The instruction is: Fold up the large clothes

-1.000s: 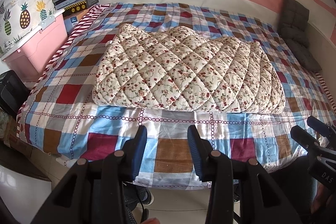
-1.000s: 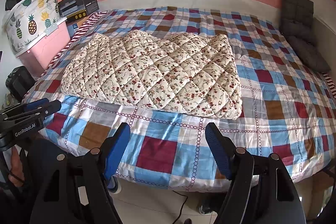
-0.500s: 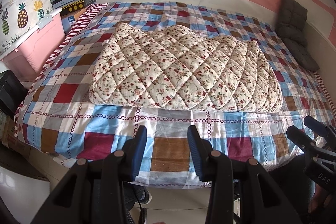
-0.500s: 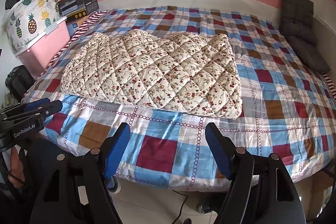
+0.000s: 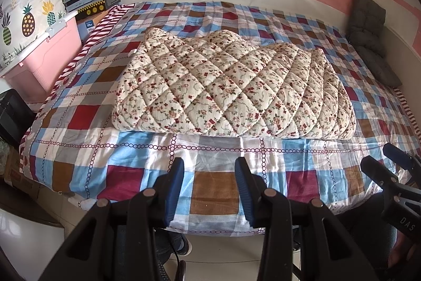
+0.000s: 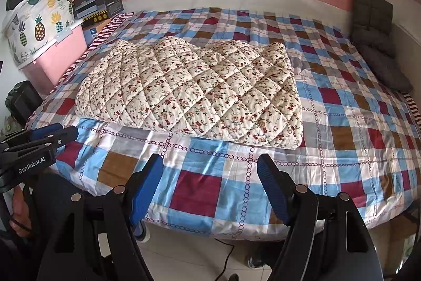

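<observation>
Left gripper [image 5: 209, 165] gaping, blue-padded fingers [image 5: 175, 183] parted with nothing between, poised off the near edge of the bed [image 5: 79, 123] above the floor. Right gripper [image 6: 210, 162] likewise spread wide and holding nothing, off the same near edge, further toward the right corner; visible too at the right border of the left view. Beyond both, clear of either gripper, folded floral quilted garment [image 5: 231, 88] lying flat as a thick rectangle on the checked bedspread, long side parallel to the near edge, roughly mid-bed and slightly nearer the left edge than the right. Past the left edge: pink storage bin [image 6: 65, 49] under pineapple-print fabric [image 6: 39, 15], black box [image 6: 98, 4] by the far left corner. At the far right corner, grey cushions [image 6: 376, 41] propped against the wall.
</observation>
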The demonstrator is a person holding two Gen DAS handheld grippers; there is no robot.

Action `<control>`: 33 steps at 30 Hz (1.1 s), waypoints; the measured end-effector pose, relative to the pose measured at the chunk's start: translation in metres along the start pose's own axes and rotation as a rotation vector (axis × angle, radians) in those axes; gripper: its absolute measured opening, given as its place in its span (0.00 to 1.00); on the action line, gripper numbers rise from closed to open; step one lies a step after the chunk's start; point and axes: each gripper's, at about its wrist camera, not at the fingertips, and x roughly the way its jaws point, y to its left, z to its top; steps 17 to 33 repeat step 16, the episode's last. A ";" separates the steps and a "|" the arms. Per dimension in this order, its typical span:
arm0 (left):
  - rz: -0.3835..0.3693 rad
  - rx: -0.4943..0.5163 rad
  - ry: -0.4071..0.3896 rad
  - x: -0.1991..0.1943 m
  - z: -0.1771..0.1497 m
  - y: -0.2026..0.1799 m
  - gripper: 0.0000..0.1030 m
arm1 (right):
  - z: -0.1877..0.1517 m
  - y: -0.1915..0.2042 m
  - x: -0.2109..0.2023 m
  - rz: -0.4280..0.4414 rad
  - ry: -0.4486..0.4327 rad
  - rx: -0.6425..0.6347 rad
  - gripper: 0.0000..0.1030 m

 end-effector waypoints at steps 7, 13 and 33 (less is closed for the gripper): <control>0.004 0.000 0.004 0.001 0.001 0.001 0.41 | 0.000 -0.001 0.000 -0.001 0.004 -0.001 0.71; 0.006 -0.002 0.006 0.001 0.001 0.001 0.41 | 0.000 -0.002 0.000 -0.001 0.004 -0.001 0.71; 0.005 -0.001 0.006 0.002 0.001 0.000 0.41 | 0.000 -0.002 0.000 -0.002 0.003 -0.001 0.71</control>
